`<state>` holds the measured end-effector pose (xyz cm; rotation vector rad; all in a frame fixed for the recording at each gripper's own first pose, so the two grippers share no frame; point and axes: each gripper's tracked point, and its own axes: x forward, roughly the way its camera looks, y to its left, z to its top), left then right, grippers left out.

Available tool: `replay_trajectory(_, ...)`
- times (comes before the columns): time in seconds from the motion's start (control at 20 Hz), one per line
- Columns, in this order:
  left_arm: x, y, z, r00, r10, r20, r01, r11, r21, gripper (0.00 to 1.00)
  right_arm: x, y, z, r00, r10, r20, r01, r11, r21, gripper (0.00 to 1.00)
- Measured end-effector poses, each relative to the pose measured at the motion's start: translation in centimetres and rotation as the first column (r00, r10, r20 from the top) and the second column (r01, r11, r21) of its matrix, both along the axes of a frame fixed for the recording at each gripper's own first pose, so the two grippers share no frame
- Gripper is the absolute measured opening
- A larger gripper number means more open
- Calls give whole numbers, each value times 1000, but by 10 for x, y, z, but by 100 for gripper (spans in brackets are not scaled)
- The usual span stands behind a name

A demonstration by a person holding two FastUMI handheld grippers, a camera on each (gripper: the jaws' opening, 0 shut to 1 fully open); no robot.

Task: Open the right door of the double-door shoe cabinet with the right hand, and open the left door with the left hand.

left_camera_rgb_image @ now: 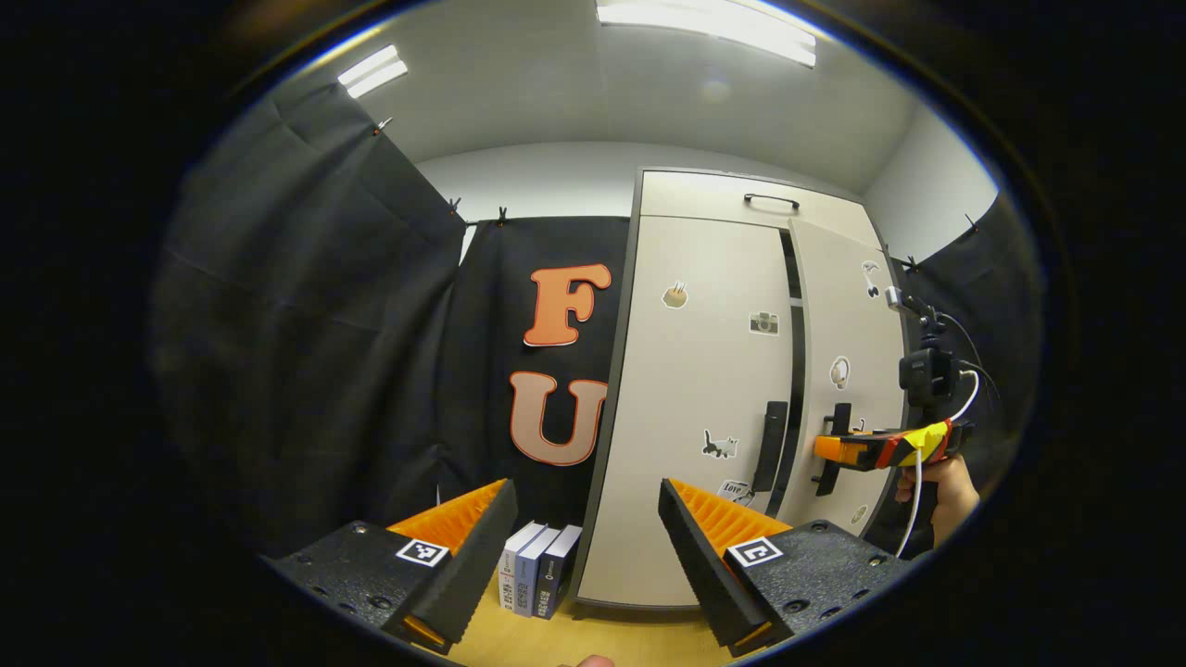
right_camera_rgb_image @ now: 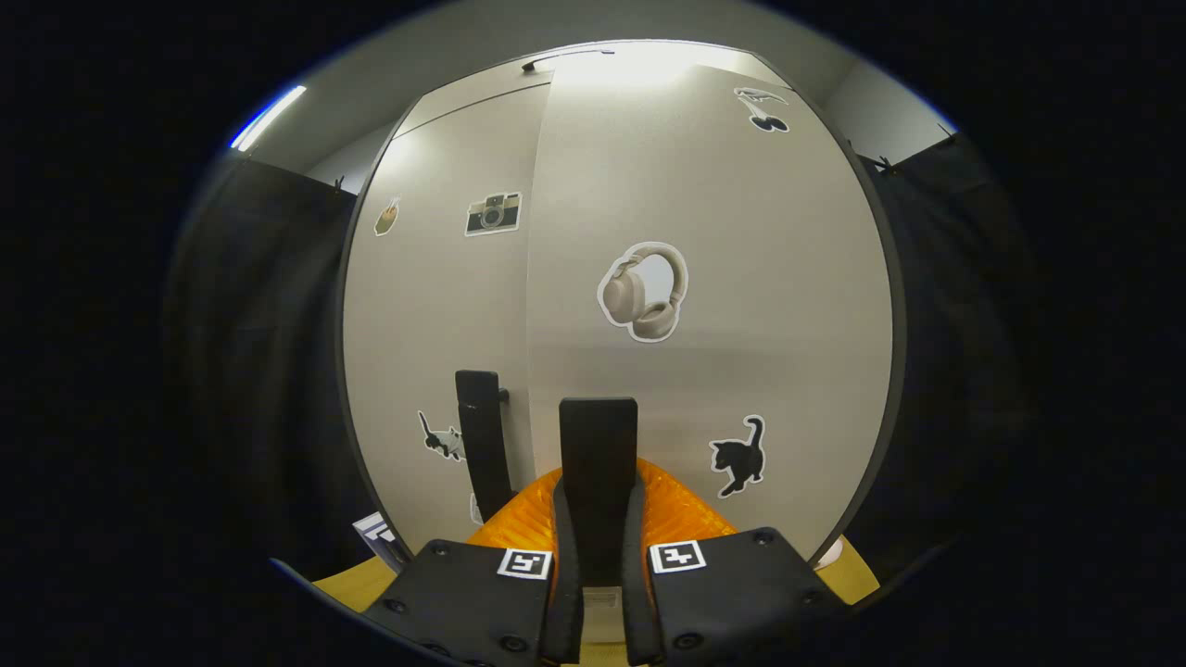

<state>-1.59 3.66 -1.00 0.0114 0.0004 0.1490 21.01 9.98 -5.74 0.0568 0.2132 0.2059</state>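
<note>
Right door handle gripped; door ajar, left door shut.

Right door handle (right_camera_rgb_image: 598,463), upright bar, sits clamped between both fingers of the right gripper (right_camera_rgb_image: 598,565); the right door (left_camera_rgb_image: 848,371) stands slightly ajar. Left door handle (left_camera_rgb_image: 770,445), also vertical, lies ahead and right of the left gripper (left_camera_rgb_image: 588,547), well apart, jaws spread wide and empty. Left door (left_camera_rgb_image: 695,389) looks shut.

Legible text: the word "Love" is carried by one sticker (left_camera_rgb_image: 734,488) low on the left door (left_camera_rgb_image: 695,389). Spine lettering on the books (left_camera_rgb_image: 537,567) is too small to be read.
</note>
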Motion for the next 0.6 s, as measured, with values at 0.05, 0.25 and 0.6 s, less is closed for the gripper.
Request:
replay_trajectory(0.05, 0, -2, 3, 1000, 7, 1, -7, 1000, 1, 94, -3, -1, 1, 1000, 17, -2, -17, 1000, 2, 25)
replay_trajectory(0.25, -4, -12, 10, 999, 34, 10, -35, 999, 27, 94, -28, -12, 6, 997, 76, 16, -76, 997, -19, 25)
replay_trajectory(0.6, -10, -46, 3, 999, 41, 3, -41, 999, 7, 94, -63, -42, 14, 988, 156, 20, -155, 987, -38, 25)
